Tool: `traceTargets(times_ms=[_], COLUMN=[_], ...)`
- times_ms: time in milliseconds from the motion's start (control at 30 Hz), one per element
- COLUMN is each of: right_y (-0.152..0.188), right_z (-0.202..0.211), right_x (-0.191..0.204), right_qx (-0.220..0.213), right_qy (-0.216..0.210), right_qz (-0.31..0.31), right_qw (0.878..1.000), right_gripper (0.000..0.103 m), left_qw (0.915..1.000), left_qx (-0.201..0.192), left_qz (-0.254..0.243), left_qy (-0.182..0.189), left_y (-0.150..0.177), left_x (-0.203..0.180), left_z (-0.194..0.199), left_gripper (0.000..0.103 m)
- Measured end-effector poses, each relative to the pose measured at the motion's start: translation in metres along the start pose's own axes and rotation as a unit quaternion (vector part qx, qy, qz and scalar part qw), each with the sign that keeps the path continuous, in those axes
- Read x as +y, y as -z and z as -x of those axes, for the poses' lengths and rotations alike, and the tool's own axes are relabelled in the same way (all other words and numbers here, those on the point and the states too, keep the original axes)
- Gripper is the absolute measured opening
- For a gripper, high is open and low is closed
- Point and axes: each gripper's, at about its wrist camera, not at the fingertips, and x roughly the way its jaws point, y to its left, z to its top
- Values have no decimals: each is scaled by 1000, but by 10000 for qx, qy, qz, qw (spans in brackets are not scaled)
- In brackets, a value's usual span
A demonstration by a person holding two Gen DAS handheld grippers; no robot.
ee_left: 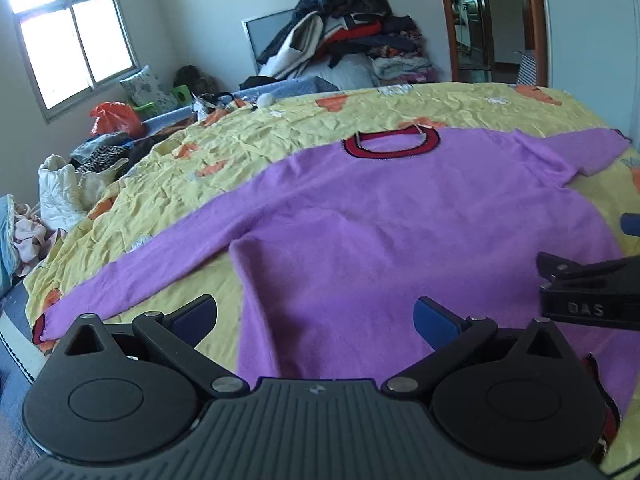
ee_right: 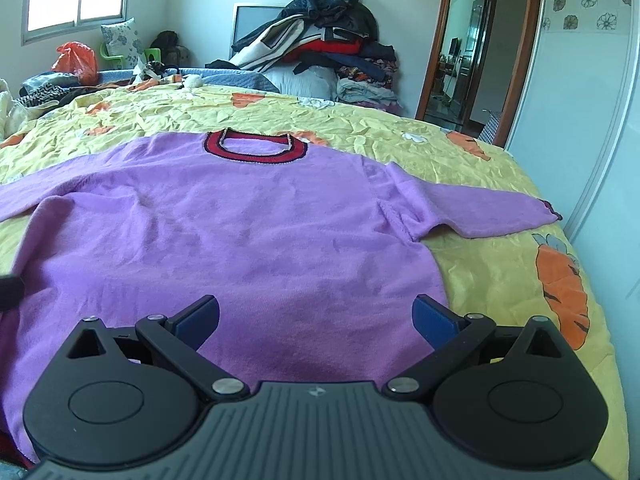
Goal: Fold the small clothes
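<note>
One purple sweater (ee_right: pixel 224 240), spread flat on the yellow bedspread (ee_right: pixel 492 280), sleeves outstretched, no fold made yet. Left gripper (ee_left: pixel 316 316) and right gripper (ee_right: pixel 316 316): jaws wide, empty, at the hem. All folding remains.

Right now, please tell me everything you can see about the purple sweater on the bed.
The purple sweater looks soft and fuzzy, with a red, dark-edged collar at the far end. It lies flat and unfolded on the yellow carrot-print bedsheet, both sleeves spread sideways, hem nearest the cameras. The left gripper and right gripper are both open above its lower part, holding nothing.
</note>
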Motion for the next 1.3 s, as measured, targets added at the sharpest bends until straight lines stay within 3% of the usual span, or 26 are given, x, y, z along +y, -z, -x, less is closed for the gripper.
traceTargets(times_ms=[133, 300, 433, 567, 867, 1033, 1133, 1233, 1300], right_y=[0, -10, -15, -19, -20, -26, -33, -43, -52], right_z=[-2, -7, -10, -14, -30, -43, -51, -49, -33], right_x=[-4, -13, -16, -22, -27, -35, -36, -41, -43], right_qx=[-89, -5, -22, 51, -88, -147, -41, -222, -773], right_qy=[168, 40, 76, -175, -40, -341, -740, -632, -615], right_qz=[49, -259, -251, -474, -123, 58, 134, -93, -52], right_qw=[9998, 9997, 9997, 9987, 9999, 9993, 9972, 9977, 9951], right_gripper=[103, 103, 103, 103, 103, 103, 103, 103, 103], left_qw=[9980, 9990, 9990, 9997, 9994, 9985, 9977, 9969, 9963], left_qx=[187, 391, 335, 237, 266, 431, 635, 779, 779], left_qz=[410, 83, 133, 7, -238, -332, -199, -3, 326], left_qy=[454, 209, 254, 3, 16, -39, 94, 116, 166], left_y=[-1, -10, -11, -16, -40, -53, -59, -65, -69], left_x=[16, 7, 4, -2, -18, -32, -34, -30, -22], left_z=[-10, -22, -20, -19, -35, -58, -73, -83, -88], left_gripper=[103, 103, 103, 103, 103, 103, 103, 103, 103])
